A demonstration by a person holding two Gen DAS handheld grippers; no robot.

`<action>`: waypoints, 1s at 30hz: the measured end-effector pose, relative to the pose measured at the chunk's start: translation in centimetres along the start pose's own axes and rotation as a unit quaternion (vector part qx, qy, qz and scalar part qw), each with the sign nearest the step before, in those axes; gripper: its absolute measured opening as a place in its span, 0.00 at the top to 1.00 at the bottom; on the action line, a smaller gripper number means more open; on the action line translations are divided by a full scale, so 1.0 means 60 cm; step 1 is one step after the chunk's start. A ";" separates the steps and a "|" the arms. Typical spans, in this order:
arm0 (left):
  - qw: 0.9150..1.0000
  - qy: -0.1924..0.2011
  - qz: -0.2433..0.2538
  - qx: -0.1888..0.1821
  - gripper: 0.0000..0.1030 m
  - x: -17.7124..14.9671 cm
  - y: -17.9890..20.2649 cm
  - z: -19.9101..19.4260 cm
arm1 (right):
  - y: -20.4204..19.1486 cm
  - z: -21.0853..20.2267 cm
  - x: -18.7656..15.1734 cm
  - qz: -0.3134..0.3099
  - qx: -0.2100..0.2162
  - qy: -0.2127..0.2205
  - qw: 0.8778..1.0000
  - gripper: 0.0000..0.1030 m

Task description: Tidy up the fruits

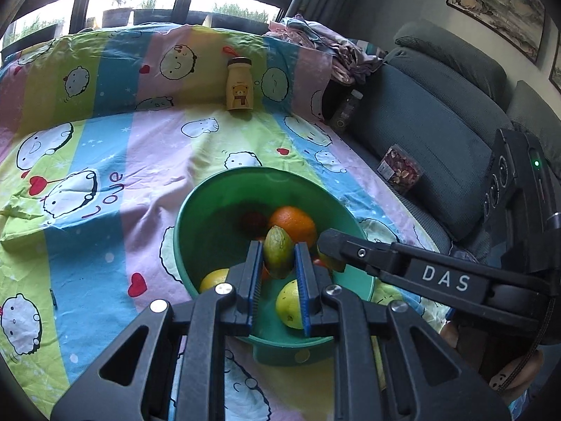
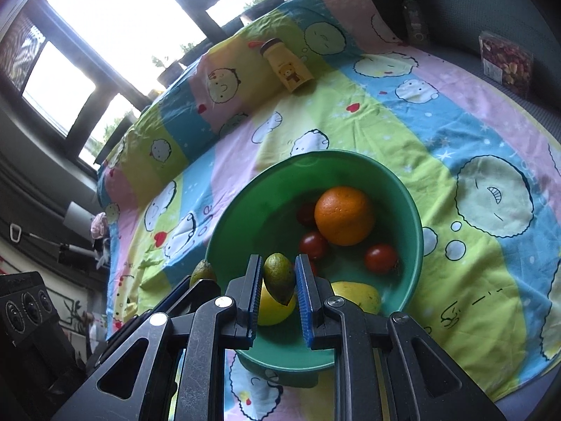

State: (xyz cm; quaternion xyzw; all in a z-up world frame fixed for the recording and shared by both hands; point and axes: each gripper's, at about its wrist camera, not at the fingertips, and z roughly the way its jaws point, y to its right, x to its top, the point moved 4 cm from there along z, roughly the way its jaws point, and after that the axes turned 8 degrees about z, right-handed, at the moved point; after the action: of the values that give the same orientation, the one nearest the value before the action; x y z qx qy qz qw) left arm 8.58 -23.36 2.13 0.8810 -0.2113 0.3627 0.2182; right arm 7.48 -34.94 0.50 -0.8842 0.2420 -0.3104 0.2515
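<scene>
I see a couch spread with a pastel striped cartoon sheet (image 1: 105, 161), and on it sits my landmark, a green plastic bowl (image 2: 252, 210). Everything below is placed relative to that bowl.

Beyond the bowl, against the raised back of the sheet, stands a yellow bear-print bottle (image 1: 240, 84) with a dark cap. To the bowl's right, on bare grey cushion (image 1: 438, 147), is a clear box of dried red petals or fruit (image 1: 399, 169); I cannot tell which. A dark bottle (image 1: 345, 110) stands further back on that side.

Inside the bowl, an orange (image 2: 344, 215) lies toward the far side. Three small red tomatoes (image 2: 381, 258) sit around it. Nearer the front rim lie a lemon (image 2: 270, 308) and another yellow fruit (image 2: 356, 296).

My left gripper (image 1: 278, 261) hangs over the bowl's near side, its blue pads clenched on a small green avocado-like fruit (image 1: 278, 256), held upright above the other fruit.

My right gripper (image 2: 278, 275) hangs over the bowl's front rim, likewise clamped on a second small green fruit (image 2: 278, 275), point tilted down toward the lemon.

From the left camera, the right gripper reaches in from the bowl's right, its finger marked DAS.

From the right camera, the left gripper's fruit peeks just outside the bowl's left rim.
</scene>
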 end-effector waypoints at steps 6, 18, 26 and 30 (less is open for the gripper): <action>1.000 -0.001 -0.005 0.017 0.61 -0.007 -0.010 -0.011 | 0.005 -0.010 0.000 0.011 0.005 0.001 1.000 0.56; 0.992 -0.015 -0.074 0.097 0.40 -0.100 -0.118 -0.106 | -0.098 -0.008 -0.080 -0.098 0.062 -0.057 0.992 0.51; 0.983 -0.053 -0.133 0.119 0.42 -0.191 -0.181 -0.125 | -0.150 0.063 -0.187 -0.160 0.065 -0.155 0.973 0.52; 0.982 -0.072 -0.138 0.103 0.44 -0.219 -0.181 -0.111 | -0.155 0.094 -0.216 -0.173 0.044 -0.175 0.968 0.51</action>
State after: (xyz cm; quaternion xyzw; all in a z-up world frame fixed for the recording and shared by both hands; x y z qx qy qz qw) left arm 2.21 -8.13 -5.72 0.9433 -0.0643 0.2845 0.1582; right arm 4.81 -18.68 -3.34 -0.9414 0.0236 -0.1998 0.2707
